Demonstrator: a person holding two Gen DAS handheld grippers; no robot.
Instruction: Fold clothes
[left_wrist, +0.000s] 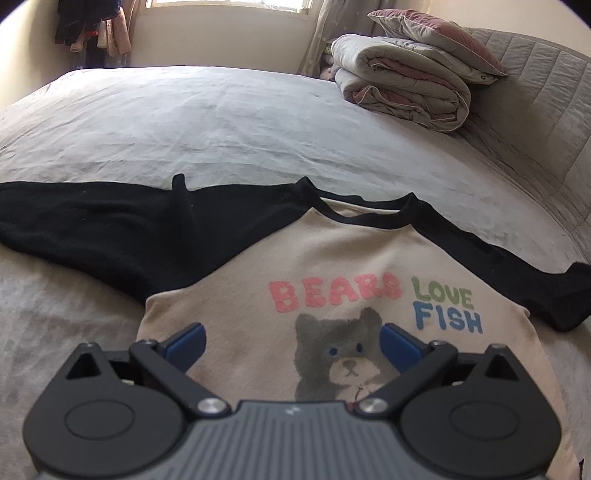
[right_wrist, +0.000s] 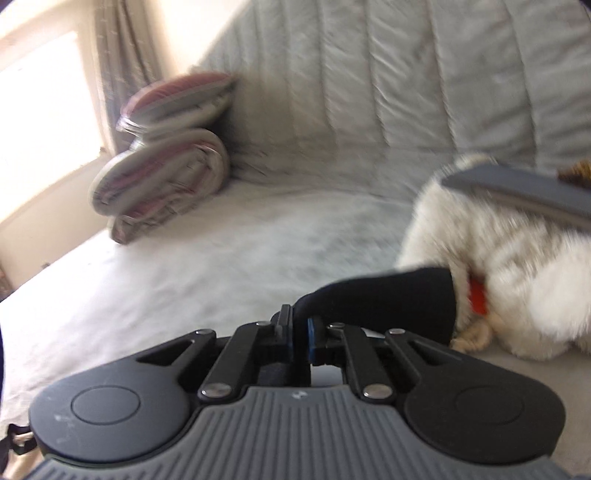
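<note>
On the grey bed sheet (left_wrist: 229, 122) lies a shirt (left_wrist: 258, 280), spread flat with its front up: a cream body printed with a grey bear and the words "BEARS LOVE FISH", black neckband and black sleeves. Its one black sleeve (left_wrist: 85, 225) stretches out flat toward the left edge of the left wrist view, and the other runs off toward the right edge. The left gripper (left_wrist: 291, 343) hangs just above the lower part of the cream body, pointing down at the print; its blue fingers (left_wrist: 186, 341) stand spread wide, one over plain cream cloth and one beside the bear's head, with nothing pinched between them.

Seen from the right wrist camera, the right gripper (right_wrist: 298, 338) has its jaws pressed nearly together on the end of a black sleeve (right_wrist: 384, 299), which bulges out past the fingertips and trails to the right. That view is blurred. Just beyond the sleeve sits something white and furry (right_wrist: 498, 280); what it is cannot be told. Farther back, a folded quilt (left_wrist: 402, 85) with a pillow on top rests against the padded grey headboard (right_wrist: 388, 81), near a curtained window (left_wrist: 229, 3).
</note>
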